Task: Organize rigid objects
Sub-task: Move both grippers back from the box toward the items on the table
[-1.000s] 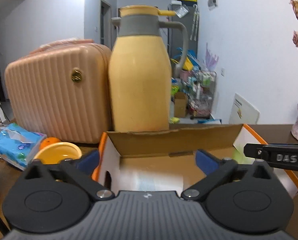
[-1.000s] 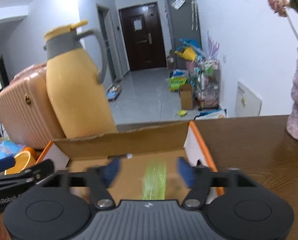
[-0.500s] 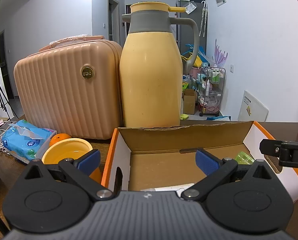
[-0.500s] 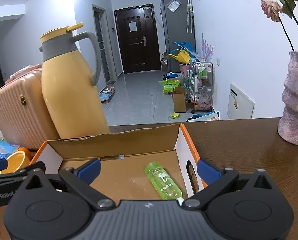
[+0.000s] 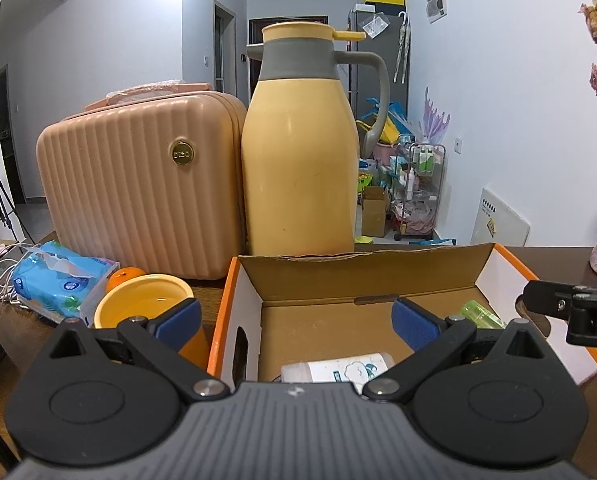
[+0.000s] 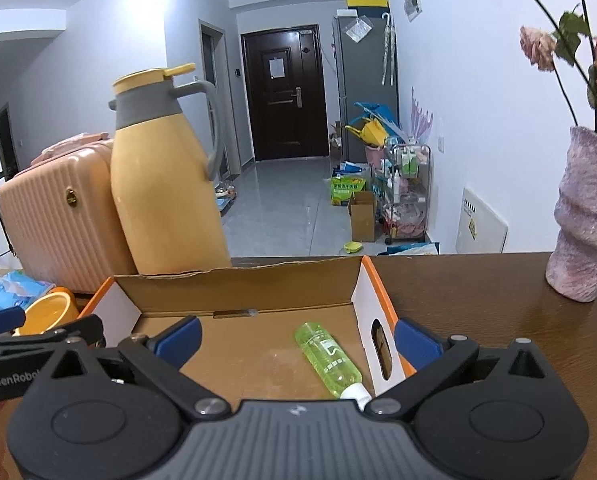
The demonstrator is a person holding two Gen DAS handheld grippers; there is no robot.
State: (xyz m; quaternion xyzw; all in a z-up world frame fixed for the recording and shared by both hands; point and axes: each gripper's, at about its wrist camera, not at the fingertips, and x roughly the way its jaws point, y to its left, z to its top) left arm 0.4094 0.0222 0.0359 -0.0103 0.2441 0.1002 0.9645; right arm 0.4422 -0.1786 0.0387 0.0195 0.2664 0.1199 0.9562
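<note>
Cardboard box (image 6: 258, 300) on the tabletop (image 6: 478, 300) holds my green bottle (image 6: 328, 364), lying flat by its right wall, and a white labelled tube (image 5: 338, 370) near the front. Both my left gripper (image 5: 296, 318) and right gripper (image 6: 296, 338) hover with jaws wide apart, gripping nothing.

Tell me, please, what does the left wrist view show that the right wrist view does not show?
Only the left wrist view shows the white labelled bottle lying in the cardboard box near the camera, and an orange behind the yellow cup. Only the right wrist view shows the dark door and the whole green bottle. Both show the box, the yellow jug, the pink case, the cup and both open grippers.
</note>
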